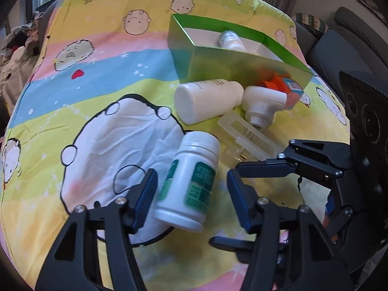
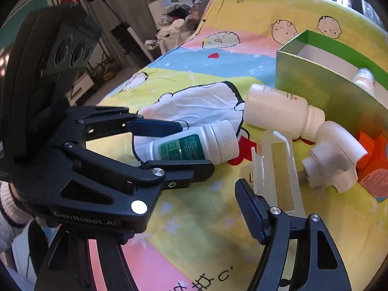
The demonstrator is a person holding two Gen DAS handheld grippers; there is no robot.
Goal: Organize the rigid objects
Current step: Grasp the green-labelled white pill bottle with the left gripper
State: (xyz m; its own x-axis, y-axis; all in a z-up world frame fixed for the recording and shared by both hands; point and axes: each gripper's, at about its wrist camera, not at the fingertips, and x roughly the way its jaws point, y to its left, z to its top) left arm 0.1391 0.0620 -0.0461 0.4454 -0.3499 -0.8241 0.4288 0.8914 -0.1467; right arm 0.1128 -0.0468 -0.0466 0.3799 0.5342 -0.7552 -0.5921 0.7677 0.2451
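A white pill bottle with a green label lies on its side on the cartoon bedsheet. My left gripper is open with a finger on each side of the bottle, not closed on it; the right wrist view shows the same bottle between those fingers. My right gripper is open and empty, near a clear plastic case. A larger white bottle, a white elbow-shaped piece and an orange box lie beside a green box.
The green box holds a small white bottle. The bed's edge drops off at the left, with a pile of clothes beyond. A dark sofa stands at the right.
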